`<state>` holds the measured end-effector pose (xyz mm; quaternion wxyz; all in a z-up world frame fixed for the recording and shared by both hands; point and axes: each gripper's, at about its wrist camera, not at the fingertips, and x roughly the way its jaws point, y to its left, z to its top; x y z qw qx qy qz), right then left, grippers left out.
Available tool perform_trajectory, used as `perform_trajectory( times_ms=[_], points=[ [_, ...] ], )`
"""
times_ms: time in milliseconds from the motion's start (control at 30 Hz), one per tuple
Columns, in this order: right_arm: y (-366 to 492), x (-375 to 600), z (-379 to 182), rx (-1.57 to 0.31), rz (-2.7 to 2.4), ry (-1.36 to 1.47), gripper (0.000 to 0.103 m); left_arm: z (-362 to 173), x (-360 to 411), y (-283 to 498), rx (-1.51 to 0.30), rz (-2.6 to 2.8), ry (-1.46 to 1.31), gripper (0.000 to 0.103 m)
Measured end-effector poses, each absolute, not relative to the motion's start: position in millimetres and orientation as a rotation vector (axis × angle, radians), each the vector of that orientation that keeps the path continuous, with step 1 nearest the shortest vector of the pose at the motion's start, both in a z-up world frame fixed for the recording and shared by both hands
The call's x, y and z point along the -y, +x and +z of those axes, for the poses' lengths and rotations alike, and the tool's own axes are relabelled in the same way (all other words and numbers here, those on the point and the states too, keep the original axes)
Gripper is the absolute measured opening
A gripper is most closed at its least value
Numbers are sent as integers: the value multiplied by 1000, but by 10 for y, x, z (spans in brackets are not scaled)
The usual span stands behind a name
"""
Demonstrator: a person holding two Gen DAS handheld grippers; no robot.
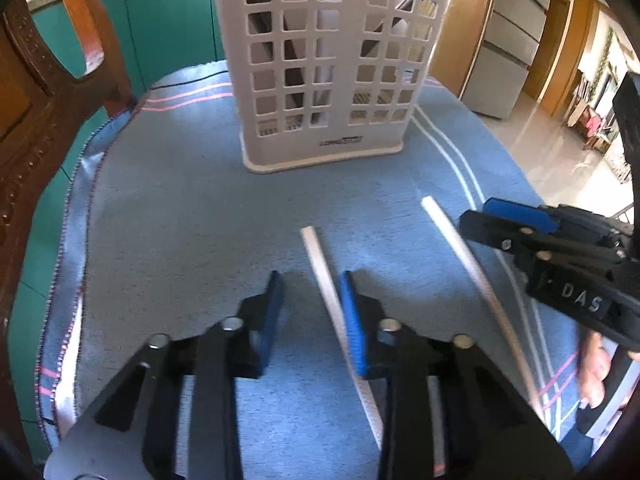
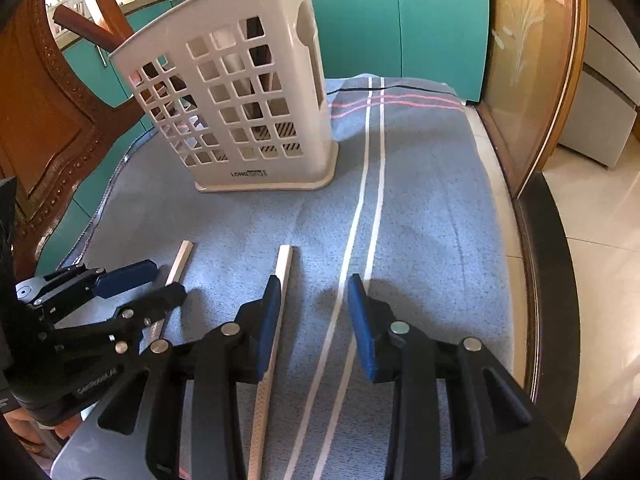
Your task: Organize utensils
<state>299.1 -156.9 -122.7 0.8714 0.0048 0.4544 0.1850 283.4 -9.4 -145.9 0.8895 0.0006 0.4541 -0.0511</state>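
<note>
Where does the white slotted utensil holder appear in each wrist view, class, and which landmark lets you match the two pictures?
Left wrist view: utensil holder, top centre, upright on the blue cloth.
Right wrist view: utensil holder, upper left of centre.
Shared landmark: the cloth's paired white stripes, right of the holder.

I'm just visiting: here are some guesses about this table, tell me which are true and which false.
1. Two white sticks lie on the cloth. True.
2. The white basket lies tipped on its side. False: it stands upright.
3. The cloth is red. False: it is blue with white and pink stripes.
4. Each stick lies at a different gripper's jaws. True: left gripper, right gripper.
5. The basket's walls are solid. False: they have square holes.
</note>
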Motion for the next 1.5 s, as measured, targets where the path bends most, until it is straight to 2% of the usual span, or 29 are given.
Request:
perform_trajectory(
  times_ms=[267,367,533,867,1033,1500],
  points=[
    [2982,1491,-1222,-939,407,12,36,-1457,27,2815,-944,-120,-17,24],
    [2951,1432,-1209,-928,417,-20,41,-1455,45,2820,-946,-123,-22,28],
    [2935,1392,-1239,-935,406,-51,42,-1464,101,2820,-944,-131,-2,34],
    [2957,1445,-1260,-946,398,-36,43,-1470,136,2824,-943,-132,9,39],
    [2952,1415,-1265,-946,398,-44,48,-1474,151,2829,-942,-132,18,42],
    [2935,1330,-1290,-946,399,-71,51,-1481,148,2834,-941,-134,24,44]
  ],
)
